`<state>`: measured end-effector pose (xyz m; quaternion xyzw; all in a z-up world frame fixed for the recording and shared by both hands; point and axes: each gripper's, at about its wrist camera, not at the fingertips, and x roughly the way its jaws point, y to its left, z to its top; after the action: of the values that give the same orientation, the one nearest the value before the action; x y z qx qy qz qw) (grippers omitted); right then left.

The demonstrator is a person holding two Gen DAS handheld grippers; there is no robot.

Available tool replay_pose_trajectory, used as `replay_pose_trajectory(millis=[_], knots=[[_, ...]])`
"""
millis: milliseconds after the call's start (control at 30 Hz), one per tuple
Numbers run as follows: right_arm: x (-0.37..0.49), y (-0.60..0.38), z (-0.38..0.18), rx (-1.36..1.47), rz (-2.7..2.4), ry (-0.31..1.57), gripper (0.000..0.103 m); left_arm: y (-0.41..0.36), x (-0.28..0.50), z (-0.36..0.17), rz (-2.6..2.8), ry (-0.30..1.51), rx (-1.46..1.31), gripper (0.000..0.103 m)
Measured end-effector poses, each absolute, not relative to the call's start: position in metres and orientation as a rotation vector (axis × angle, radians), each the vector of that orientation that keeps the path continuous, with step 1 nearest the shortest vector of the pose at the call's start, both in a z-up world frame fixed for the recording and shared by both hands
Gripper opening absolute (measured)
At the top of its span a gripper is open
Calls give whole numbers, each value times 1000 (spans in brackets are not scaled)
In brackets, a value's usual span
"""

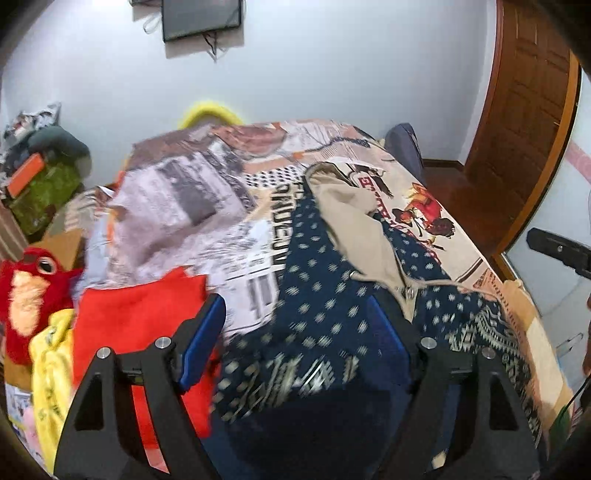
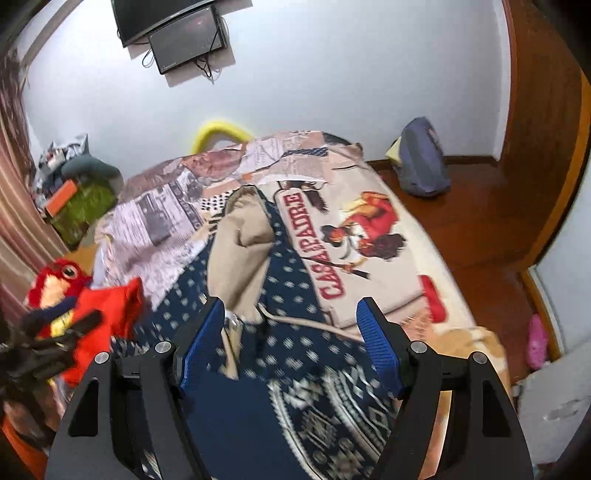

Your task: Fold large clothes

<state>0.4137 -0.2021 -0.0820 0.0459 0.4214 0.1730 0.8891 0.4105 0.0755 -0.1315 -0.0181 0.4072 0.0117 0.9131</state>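
A large navy garment with a white pattern (image 1: 317, 295) lies spread on the bed, and it also shows in the right wrist view (image 2: 295, 332). A beige hood or lining with a drawstring (image 1: 362, 236) lies on top of it, also seen in the right wrist view (image 2: 240, 251). My left gripper (image 1: 299, 325) is open and empty above the garment's near part. My right gripper (image 2: 291, 339) is open and empty above the drawstring area. The left gripper shows blurred at the left edge of the right wrist view (image 2: 48, 343).
The bed has a printed cover (image 2: 369, 236). A red cloth (image 1: 140, 325), a yellow cloth (image 1: 48, 369) and a red plush toy (image 1: 26, 288) lie at the left. A backpack (image 2: 421, 158) sits on the wooden floor by the door (image 1: 524, 129). A screen (image 2: 184, 33) hangs on the wall.
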Motion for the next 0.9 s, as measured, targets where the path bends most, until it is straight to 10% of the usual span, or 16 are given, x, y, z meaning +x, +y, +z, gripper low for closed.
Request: replay_pose_trajectory(millis=[700, 900], knots=[[541, -143, -226, 178, 307, 1193, 73, 96, 564, -257, 36, 1099, -306, 86], [545, -137, -226, 107, 350, 1135, 51, 97, 563, -259, 38, 1058, -304, 78]])
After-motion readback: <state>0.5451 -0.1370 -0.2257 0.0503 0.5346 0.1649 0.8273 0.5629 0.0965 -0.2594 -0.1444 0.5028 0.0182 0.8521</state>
